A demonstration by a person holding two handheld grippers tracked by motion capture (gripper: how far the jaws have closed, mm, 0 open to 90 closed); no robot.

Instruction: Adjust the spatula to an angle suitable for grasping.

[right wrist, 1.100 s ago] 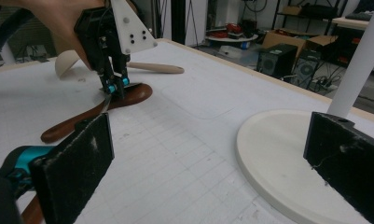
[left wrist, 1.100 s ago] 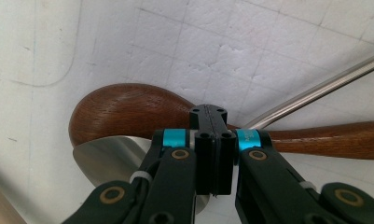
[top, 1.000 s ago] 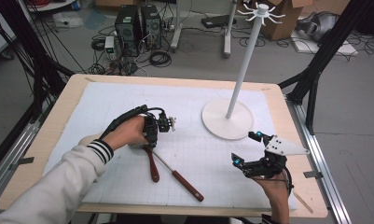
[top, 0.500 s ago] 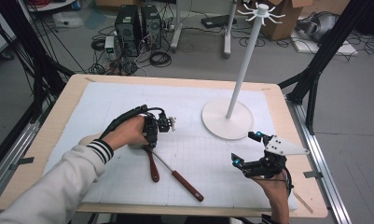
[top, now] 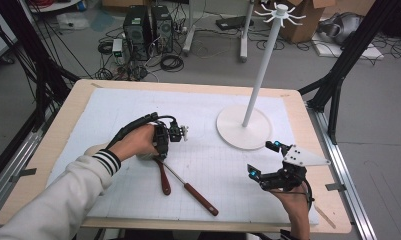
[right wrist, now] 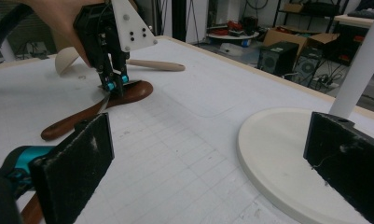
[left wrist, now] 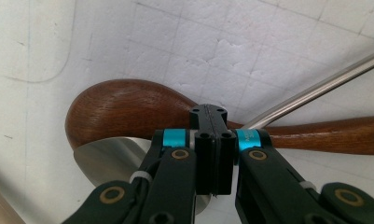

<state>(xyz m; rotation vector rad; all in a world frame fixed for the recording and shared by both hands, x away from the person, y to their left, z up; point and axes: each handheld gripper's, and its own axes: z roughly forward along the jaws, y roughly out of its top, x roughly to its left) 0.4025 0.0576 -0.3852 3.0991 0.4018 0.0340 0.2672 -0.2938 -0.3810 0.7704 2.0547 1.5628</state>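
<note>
On the desk [top: 48, 150] a white gridded mat [top: 208, 107] is spread, and near its front middle lie two long utensils. The wooden spoon [top: 164, 180] has a dark brown colour; in the high view its long axis runs almost straight away from the person, handle end toward the person and bowl end away, under the left hand. The second one is a metal utensil [top: 195, 192] with a steel shaft and a dark brown handle; its axis goes diagonally, the handle pointing to the front right of the desk and the flat metal blade up-left, where it meets the bowl of the spoon.

The left gripper [top: 163, 150] stands directly over this place, pointing down. In the left gripper view its jaws are pressed together, with no gap between them, and the tips are just above the wooden bowl and the shiny blade; I cannot tell if something thin is pinched between them.

The right gripper [top: 263, 159] is held at the front right part of the desk, well apart from the utensils, near the round base of the white stand [top: 244, 127]. Its jaws are wide apart and hold nothing.

A pale wooden spoon [right wrist: 128, 63] lies behind the left hand in the right gripper view. I can read no writing or brand anywhere
</note>
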